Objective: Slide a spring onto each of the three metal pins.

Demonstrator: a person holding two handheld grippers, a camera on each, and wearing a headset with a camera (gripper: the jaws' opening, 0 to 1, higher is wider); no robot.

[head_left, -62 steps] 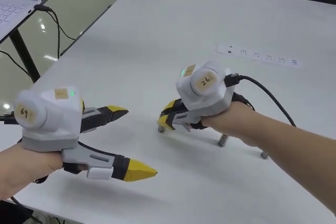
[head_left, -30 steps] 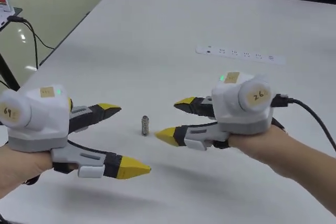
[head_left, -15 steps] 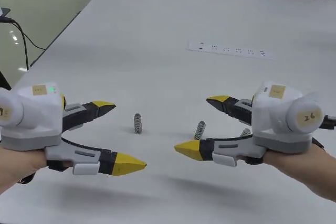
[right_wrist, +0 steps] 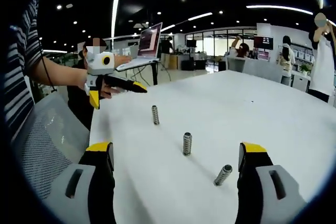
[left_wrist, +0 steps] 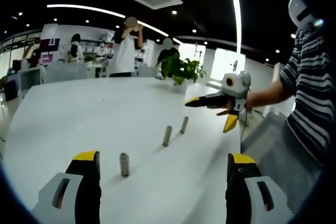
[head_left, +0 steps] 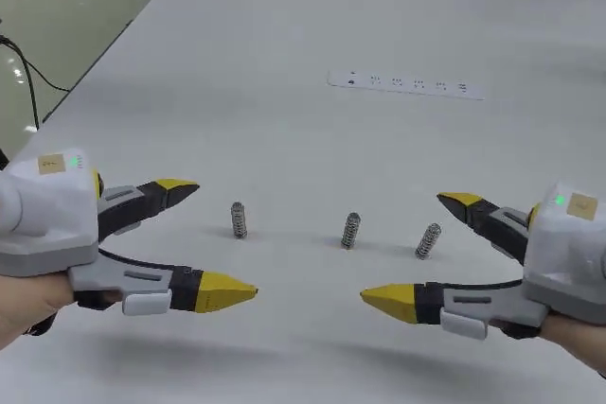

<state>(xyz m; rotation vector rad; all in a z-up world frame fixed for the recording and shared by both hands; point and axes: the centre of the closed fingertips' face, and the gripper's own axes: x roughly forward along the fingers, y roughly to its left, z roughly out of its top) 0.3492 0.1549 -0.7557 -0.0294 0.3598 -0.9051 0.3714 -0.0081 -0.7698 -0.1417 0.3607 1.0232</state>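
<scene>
Springs (head_left: pixel 350 231) x3 btwn left gripper (head_left: pixel 224 237), right gripper (head_left: pixel 401 248), both agape.

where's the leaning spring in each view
Head view: leaning spring, rightmost of the three.
Left gripper view: farthest of the row, near centre.
Right gripper view: nearest, lower right.
Shared landmark: the middle spring next to it.

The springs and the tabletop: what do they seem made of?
The springs look like bare steel wire: grey coils with a dull metallic sheen. The tabletop looks like white matte laminate or painted board; smooth, only soft reflections, exact material unclear.
</scene>
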